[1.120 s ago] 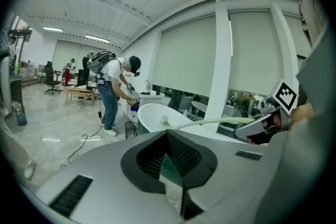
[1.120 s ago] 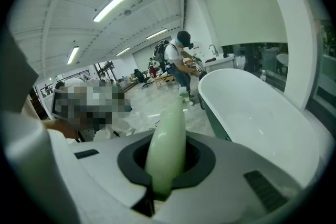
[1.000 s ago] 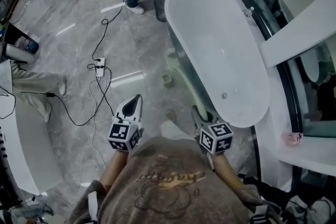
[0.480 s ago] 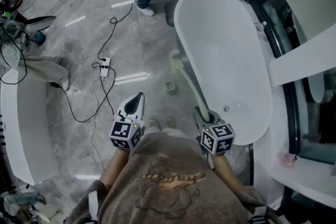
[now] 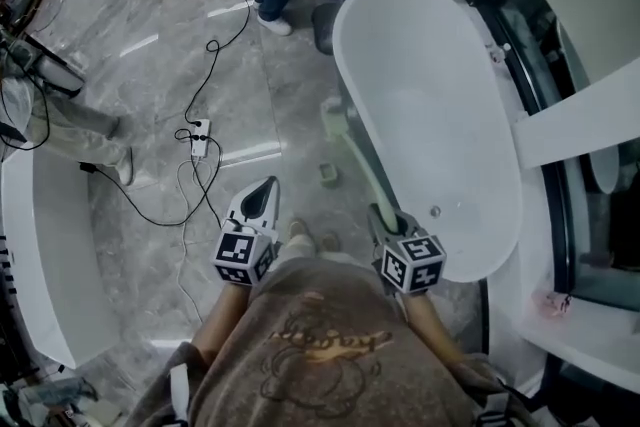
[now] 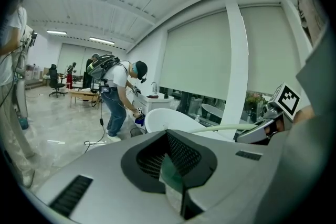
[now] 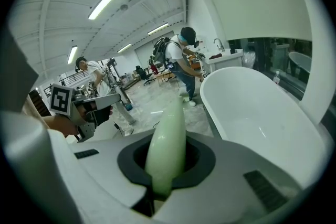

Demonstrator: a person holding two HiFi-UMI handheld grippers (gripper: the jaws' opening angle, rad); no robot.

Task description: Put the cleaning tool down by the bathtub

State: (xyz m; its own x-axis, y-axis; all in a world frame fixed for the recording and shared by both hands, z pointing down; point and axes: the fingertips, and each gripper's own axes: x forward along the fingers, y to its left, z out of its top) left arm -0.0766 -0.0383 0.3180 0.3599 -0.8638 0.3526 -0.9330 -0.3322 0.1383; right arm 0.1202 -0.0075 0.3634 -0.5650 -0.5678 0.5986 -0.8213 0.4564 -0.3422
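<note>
Firmly clamped between the jaws of the right gripper (image 5: 378,213), the pale green long-handled cleaning tool (image 5: 352,155) reaches forward along the left rim of the white oval bathtub (image 5: 430,105), over the grey marble floor (image 5: 150,95). Beside it, the left gripper (image 5: 262,188) has its jaws together, empty.
</note>
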